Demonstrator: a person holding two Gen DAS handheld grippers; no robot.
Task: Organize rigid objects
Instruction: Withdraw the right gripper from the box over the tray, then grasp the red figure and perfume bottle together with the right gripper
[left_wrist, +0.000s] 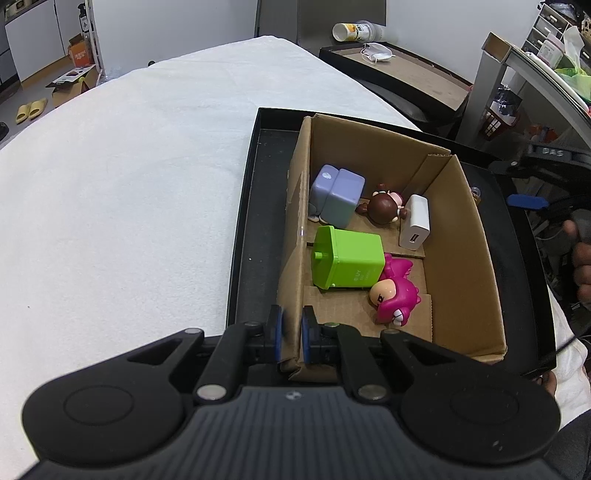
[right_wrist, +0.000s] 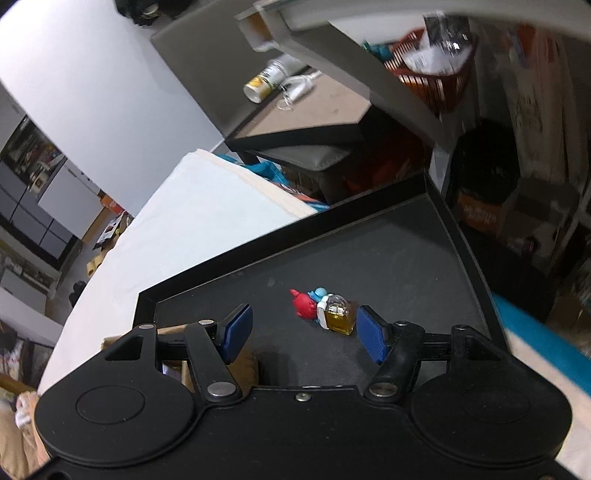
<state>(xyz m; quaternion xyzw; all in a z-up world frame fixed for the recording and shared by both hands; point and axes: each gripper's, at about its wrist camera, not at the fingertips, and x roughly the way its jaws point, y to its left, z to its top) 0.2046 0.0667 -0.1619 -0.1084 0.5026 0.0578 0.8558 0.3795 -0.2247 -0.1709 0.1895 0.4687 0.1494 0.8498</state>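
Note:
In the left wrist view a cardboard box (left_wrist: 465, 258) stands in a black tray (left_wrist: 255, 221) on a white-covered table. Inside lie a green toy bin (left_wrist: 347, 262), a purple block (left_wrist: 338, 195), a brown-haired doll (left_wrist: 384, 206), a white charger (left_wrist: 415, 221) and a pink figure (left_wrist: 395, 295). My left gripper (left_wrist: 291, 332) is shut on the box's near left wall. In the right wrist view my right gripper (right_wrist: 306, 336) is open above the tray floor (right_wrist: 388, 258). A small perfume bottle (right_wrist: 338, 315) and a red and blue figure (right_wrist: 306, 302) lie just ahead of its fingers.
The white tablecloth (left_wrist: 129, 184) spreads to the left of the tray. A low side table (left_wrist: 406, 77) with a tipped cup (left_wrist: 354, 31) and a mask stands beyond. Shelving (left_wrist: 517, 74) with clutter rises at the right. My right gripper shows at the tray's right edge (left_wrist: 546, 181).

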